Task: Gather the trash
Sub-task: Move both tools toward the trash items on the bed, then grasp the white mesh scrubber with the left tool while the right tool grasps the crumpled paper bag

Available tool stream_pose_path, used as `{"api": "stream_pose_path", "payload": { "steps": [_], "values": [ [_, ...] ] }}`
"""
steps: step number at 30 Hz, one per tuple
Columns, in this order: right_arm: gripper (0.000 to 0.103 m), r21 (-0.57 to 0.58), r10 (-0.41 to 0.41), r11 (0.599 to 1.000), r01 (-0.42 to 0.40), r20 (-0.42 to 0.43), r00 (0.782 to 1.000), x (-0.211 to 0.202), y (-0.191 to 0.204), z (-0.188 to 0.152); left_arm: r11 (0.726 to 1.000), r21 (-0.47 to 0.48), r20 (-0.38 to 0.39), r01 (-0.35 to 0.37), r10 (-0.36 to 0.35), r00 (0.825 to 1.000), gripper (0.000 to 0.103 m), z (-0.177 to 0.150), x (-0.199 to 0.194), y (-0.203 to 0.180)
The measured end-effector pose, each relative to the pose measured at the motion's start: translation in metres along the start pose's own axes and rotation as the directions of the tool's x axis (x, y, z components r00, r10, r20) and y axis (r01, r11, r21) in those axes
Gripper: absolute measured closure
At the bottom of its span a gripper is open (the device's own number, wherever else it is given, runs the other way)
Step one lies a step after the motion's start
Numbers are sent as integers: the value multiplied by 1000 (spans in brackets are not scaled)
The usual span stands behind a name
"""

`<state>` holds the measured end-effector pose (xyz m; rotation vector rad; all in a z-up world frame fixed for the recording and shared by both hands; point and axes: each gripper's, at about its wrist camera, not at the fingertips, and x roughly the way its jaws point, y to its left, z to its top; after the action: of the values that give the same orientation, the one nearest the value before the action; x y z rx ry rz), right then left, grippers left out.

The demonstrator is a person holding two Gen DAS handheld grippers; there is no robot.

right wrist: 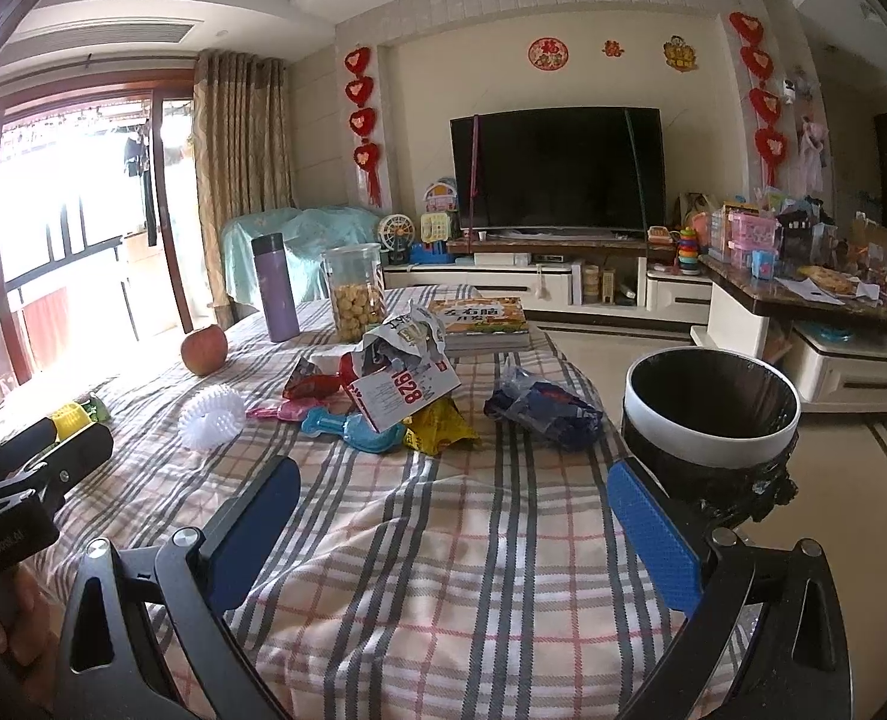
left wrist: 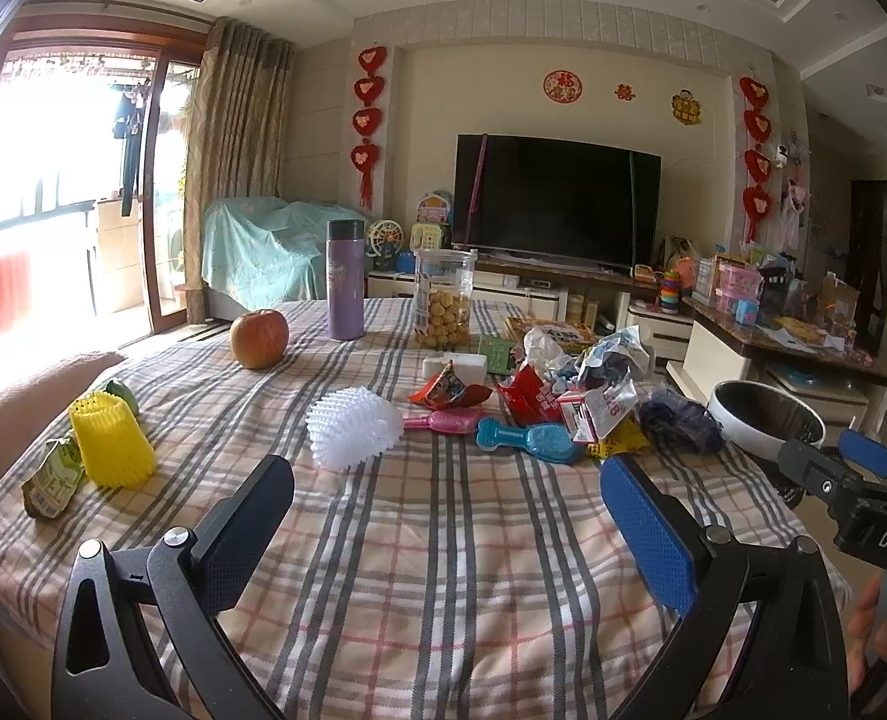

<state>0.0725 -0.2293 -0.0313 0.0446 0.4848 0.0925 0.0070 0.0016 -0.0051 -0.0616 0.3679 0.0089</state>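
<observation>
Both grippers, left (left wrist: 446, 516) & right (right wrist: 455, 516), hang w/ jaws wide apart, holding nothing, over checked tablecloth (left wrist: 443, 570); wrapper pile (right wrist: 407, 384) lies beyond fingertips, bin (right wrist: 710, 408) just past right gripper's right finger

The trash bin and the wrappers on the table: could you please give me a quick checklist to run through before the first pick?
1. Left gripper open with nothing between the fingers: ok.
2. Right gripper open with nothing between the fingers: ok.
3. Trash bin upright beside the table edge, mouth uncovered: ok.
4. Dark blue wrapper lying apart from the pile, nearest the bin: ok.
5. Wrapper pile free of non-trash: not ok, a blue toy lies against it.
6. Room left in the bin: cannot tell.
</observation>
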Motion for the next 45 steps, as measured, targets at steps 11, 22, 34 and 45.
{"api": "stream_pose_path", "payload": {
  "steps": [11,22,34,45],
  "values": [
    [0,-4,7,1000,-7,-9,1000,2,2,1,1000,11,-2,-7,7,1000,1,-3,0,1],
    [0,-6,35,999,-36,-48,998,12,6,1,999,27,-73,-23,25,997,1,-8,15,7],
    [0,-22,75,997,-79,-128,989,55,10,4,998,-62,-271,-26,8,963,1,-6,69,24],
    [1,17,105,994,-104,-157,982,100,7,35,993,-74,-250,-92,71,966,1,21,132,49]
  ]
}}
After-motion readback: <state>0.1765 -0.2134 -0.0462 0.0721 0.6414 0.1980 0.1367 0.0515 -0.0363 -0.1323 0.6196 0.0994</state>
